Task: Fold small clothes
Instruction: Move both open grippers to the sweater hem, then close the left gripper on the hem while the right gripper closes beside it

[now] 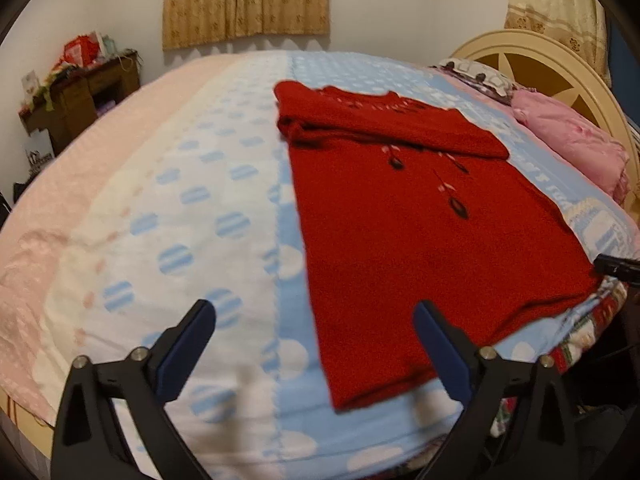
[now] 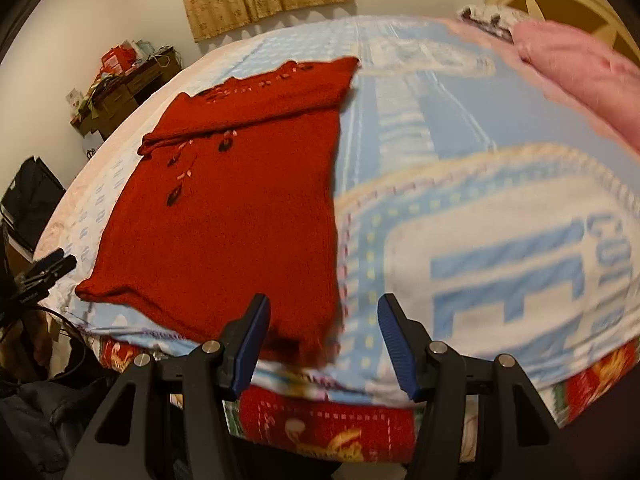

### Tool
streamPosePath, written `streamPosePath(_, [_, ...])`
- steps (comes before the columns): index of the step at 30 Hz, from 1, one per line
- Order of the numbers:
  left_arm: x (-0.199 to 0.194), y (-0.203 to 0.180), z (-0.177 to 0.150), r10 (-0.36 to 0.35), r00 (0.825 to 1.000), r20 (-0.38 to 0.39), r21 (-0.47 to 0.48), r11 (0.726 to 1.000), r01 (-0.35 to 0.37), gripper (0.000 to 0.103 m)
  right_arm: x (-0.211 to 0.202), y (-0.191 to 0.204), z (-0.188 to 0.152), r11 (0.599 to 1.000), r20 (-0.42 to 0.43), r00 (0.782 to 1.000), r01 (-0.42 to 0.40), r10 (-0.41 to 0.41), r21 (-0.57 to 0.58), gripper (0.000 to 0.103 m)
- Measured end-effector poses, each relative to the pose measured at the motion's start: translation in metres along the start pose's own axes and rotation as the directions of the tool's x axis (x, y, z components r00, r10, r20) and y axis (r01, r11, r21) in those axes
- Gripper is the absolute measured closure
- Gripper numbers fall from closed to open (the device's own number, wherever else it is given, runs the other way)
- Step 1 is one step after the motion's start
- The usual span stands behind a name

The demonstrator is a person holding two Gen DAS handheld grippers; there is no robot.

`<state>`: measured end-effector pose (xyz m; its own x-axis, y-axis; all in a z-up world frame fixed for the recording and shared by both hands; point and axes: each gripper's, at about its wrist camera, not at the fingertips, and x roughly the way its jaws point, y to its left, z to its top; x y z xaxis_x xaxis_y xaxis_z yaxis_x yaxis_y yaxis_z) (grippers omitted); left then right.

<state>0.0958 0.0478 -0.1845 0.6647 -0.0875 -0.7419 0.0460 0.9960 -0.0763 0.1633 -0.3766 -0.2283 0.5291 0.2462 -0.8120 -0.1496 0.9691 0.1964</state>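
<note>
A red knitted sweater [image 1: 400, 220] lies flat on the bed, its sleeves folded across the chest and its hem toward me. My left gripper [image 1: 314, 312] hovers open and wide over the hem's left corner, with nothing pressed between its blue pads. In the right wrist view the sweater [image 2: 240, 200] fills the left half. My right gripper [image 2: 324, 302] stands half open just above the hem's right corner, its pads apart from the cloth. The left gripper's fingers [image 2: 48, 272] show at the left edge there; a finger of the right gripper [image 1: 616, 266] shows at the right edge of the left wrist view.
The bed carries a blue and white blanket [image 1: 200, 200] over a red patterned quilt [image 2: 320, 420] at the near edge. Pink bedding [image 1: 572, 144] and a cream headboard [image 1: 560, 60] are at the right. A cluttered wooden cabinet [image 1: 80, 96] stands by the far wall.
</note>
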Motion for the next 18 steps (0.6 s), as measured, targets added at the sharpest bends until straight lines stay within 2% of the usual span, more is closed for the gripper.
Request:
streamPosePath(6, [0.009, -0.005, -0.009, -0.077, 0.995, -0.065, -0.029, 0.997, 0.076, 0.023, 0.001, 0.002, -0.006, 0.999, -0.008, 0.999, -0.032, 0.032, 0.014, 0.047])
streamPosePath(8, [0.015, -0.006, -0.012, -0.121, 0.988, -0.091, -0.05, 0.992, 0.117, 0.03, 0.002, 0.007, -0.007, 0.999, -0.015, 0.999, -0.046, 0.046, 0.0, 0.055])
streamPosePath(10, [0.022, -0.004, -0.015, -0.163, 0.978, -0.129, -0.08, 0.985, 0.153, 0.042, 0.005, 0.013, -0.008, 0.998, -0.019, 0.998, -0.053, 0.053, -0.018, 0.07])
streamPosePath(13, [0.031, 0.002, -0.02, -0.215, 0.961, -0.171, -0.142, 0.971, 0.192, 0.044, 0.007, 0.016, -0.01, 0.998, -0.018, 0.998, -0.06, 0.059, -0.024, 0.072])
streamPosePath(15, [0.03, 0.004, -0.02, -0.219, 0.961, -0.17, -0.154, 0.969, 0.194, 0.044, 0.007, 0.013, -0.01, 0.997, -0.012, 0.997, -0.073, 0.073, -0.008, 0.074])
streamPosePath(18, [0.027, 0.003, -0.021, -0.214, 0.962, -0.171, -0.15, 0.97, 0.189, 0.045, 0.007, 0.004, -0.009, 0.994, -0.017, 0.994, -0.105, 0.106, 0.041, 0.084])
